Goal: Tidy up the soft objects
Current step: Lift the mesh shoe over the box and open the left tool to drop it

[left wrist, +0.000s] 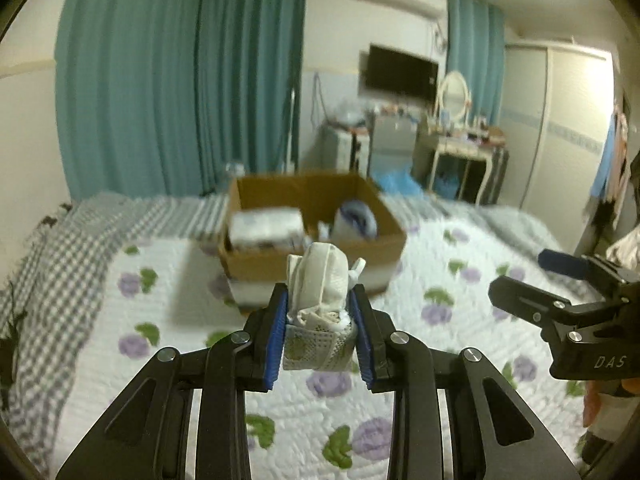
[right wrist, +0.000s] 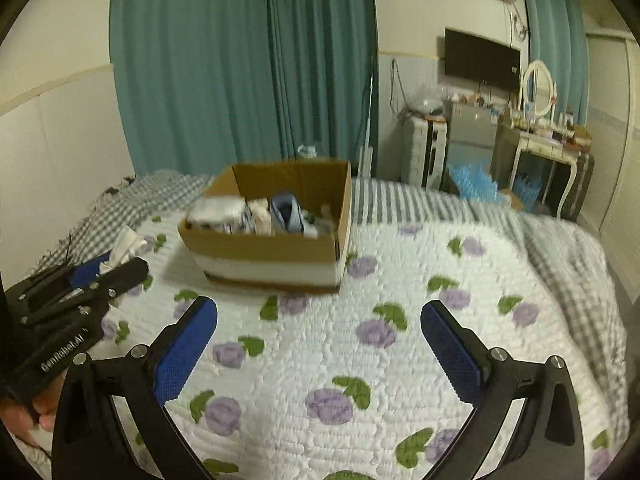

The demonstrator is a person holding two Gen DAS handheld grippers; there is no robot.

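My left gripper [left wrist: 319, 312] is shut on a bundle of white cloth [left wrist: 320, 284] with a mesh part hanging below, held above the bed in front of a brown cardboard box [left wrist: 312, 256]. The box holds several soft items, among them a white packet [left wrist: 266, 226] and a blue-and-white piece [left wrist: 356, 220]. In the right wrist view the box [right wrist: 264, 246] stands ahead on the bed. My right gripper [right wrist: 319, 344] is open and empty over the quilt. The left gripper [right wrist: 104, 276] with the white cloth [right wrist: 126, 244] shows at the left there.
The bed has a white quilt with purple flowers [right wrist: 360, 360] and a grey checked blanket [right wrist: 572, 264] at its edges. Teal curtains [right wrist: 248, 60] hang behind. A dressing table [right wrist: 548, 152], a small fridge [right wrist: 468, 136] and a wall TV [right wrist: 482, 58] stand at the back right.
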